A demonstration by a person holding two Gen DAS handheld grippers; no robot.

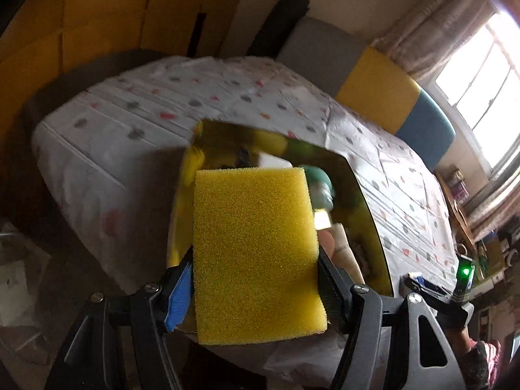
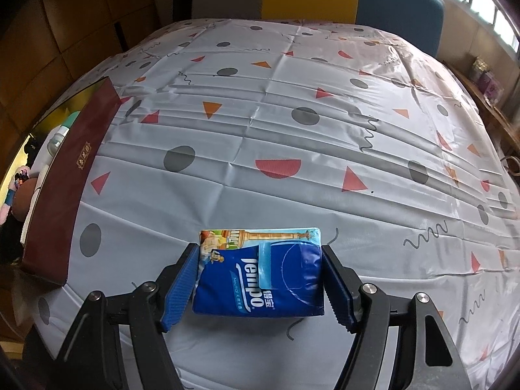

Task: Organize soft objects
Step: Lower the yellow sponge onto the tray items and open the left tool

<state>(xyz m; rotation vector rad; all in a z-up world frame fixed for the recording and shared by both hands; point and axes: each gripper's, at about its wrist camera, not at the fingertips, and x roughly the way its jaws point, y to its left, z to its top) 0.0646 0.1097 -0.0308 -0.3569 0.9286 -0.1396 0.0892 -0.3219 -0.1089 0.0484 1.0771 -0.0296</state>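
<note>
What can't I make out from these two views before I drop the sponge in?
- Left wrist view: the yellow sponge held in the left gripper hides most of the box interior; the items beside it are motion-blurred.
- Right wrist view: the box's maroon wall and the frame edge cut off its contents.
- Right wrist view: whether the right gripper pads actually press the tissue pack.

Patterned tablecloth (image 2: 292, 136) covers the table — box (image 2: 61, 195) and tissue pack (image 2: 260, 279) on it.

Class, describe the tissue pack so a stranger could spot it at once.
Start at the patterned tablecloth and come to its near edge. Between the right claw pads lies the tissue pack, right of the dark red box: blue, glossy, marked Tempo.
</note>
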